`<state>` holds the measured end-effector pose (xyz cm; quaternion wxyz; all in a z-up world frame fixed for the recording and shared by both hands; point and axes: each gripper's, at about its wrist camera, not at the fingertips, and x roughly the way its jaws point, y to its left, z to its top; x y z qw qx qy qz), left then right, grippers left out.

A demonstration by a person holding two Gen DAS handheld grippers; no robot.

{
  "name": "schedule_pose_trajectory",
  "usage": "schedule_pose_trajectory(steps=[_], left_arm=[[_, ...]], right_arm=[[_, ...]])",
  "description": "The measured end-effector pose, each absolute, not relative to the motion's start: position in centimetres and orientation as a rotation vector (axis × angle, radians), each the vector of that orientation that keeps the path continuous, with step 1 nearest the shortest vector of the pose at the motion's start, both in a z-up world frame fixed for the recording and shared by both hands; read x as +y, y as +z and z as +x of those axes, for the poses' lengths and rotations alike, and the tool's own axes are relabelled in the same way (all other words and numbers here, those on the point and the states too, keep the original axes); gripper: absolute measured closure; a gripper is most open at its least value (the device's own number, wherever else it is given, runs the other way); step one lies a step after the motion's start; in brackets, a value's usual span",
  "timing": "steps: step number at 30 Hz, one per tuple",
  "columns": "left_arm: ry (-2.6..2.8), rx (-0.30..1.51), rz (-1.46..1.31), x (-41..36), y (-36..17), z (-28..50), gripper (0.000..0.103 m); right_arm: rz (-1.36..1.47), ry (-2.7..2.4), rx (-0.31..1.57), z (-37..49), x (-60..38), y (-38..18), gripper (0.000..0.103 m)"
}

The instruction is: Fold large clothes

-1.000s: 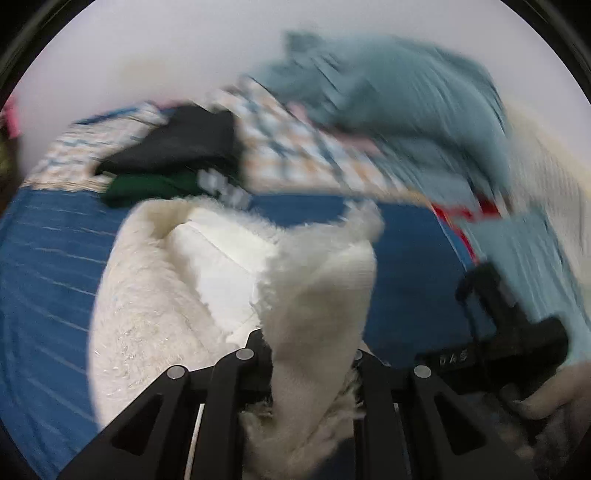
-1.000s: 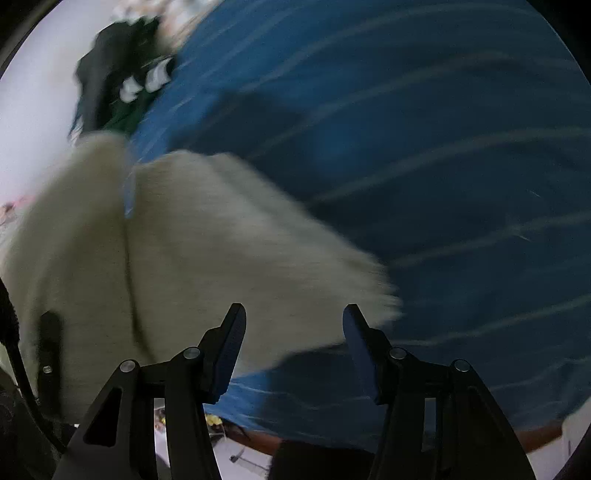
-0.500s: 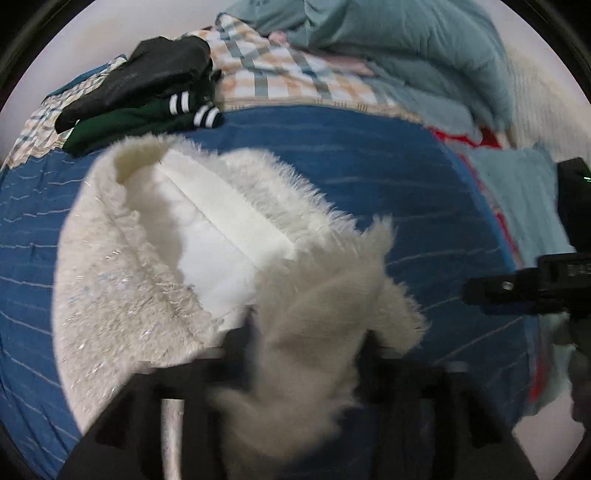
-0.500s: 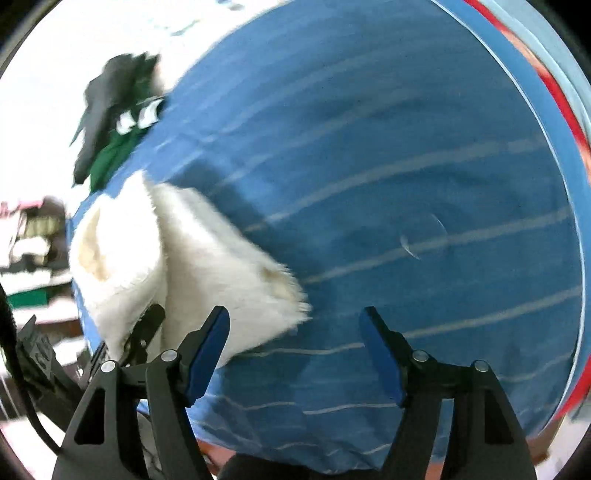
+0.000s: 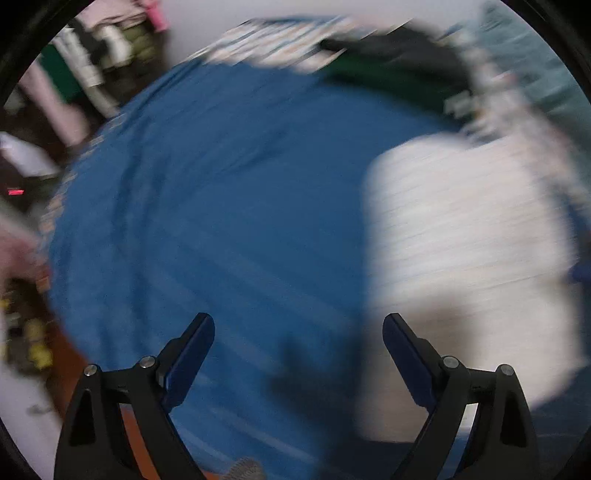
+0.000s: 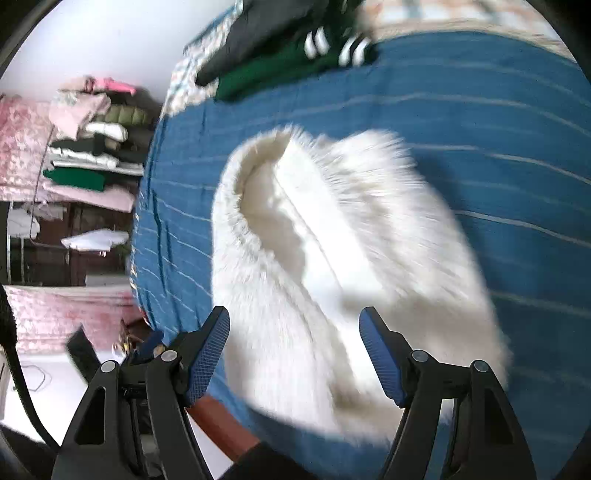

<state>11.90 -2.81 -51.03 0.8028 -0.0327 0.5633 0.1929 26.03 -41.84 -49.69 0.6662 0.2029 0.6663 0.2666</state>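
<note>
A fluffy white fur garment [image 6: 332,251] lies on the blue striped bedsheet [image 6: 498,110], its smooth white lining showing at the collar. In the left wrist view it is a blurred white mass [image 5: 465,258] at the right. My left gripper [image 5: 297,354] is open and empty above bare blue sheet [image 5: 221,206], to the left of the garment. My right gripper [image 6: 294,354] is open and empty, hovering over the near end of the garment.
Folded black and green clothes [image 6: 280,51] with white stripes lie at the far side of the bed, also in the left wrist view [image 5: 399,70]. Stacks of folded clothes [image 6: 92,140] sit on shelves beyond the bed's left edge. A checked cloth [image 6: 461,14] lies at the far edge.
My left gripper has let go of the white garment, opened, and swung left over bare sheet. My right gripper has swung over the garment, which now lies flat on the bed.
</note>
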Motion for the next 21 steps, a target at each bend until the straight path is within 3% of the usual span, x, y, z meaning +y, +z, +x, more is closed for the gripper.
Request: schedule_pose_trajectory(steps=[2,3,4,5,7,13,18,21], left_arm=[[0.493,1.272,-0.029,-0.7,-54.8,11.6,0.010],[0.521,1.301,-0.019,0.1,-56.4,11.6,0.010],[0.536,1.336,-0.022,0.8,-58.1,11.8,0.010],[0.530,1.356,-0.045,1.0,-59.2,12.1,0.009],[0.536,1.350,-0.108,1.5,-60.5,12.5,0.001],[0.536,1.294,-0.180,1.8,-60.8,12.9,0.000],[0.529,1.382,-0.206,1.9,-59.8,14.7,0.000],[0.496,1.307,-0.233,1.1,-55.9,16.2,0.000]], right_arm=[[0.452,0.622,1.561,26.9,-39.6,-52.2,0.029],[0.462,0.623,1.565,27.0,-39.0,-52.9,0.043],[0.455,0.622,1.556,27.0,-38.6,-52.8,0.081],[0.444,0.613,1.550,26.9,-38.4,-52.7,0.097],[0.489,0.588,1.496,26.1,-39.5,-51.2,0.097],[0.642,0.363,1.406,23.1,-45.9,-48.1,0.098],[0.645,0.167,1.554,23.8,-47.7,-55.4,0.098],[0.629,0.204,1.631,25.4,-46.0,-56.7,0.097]])
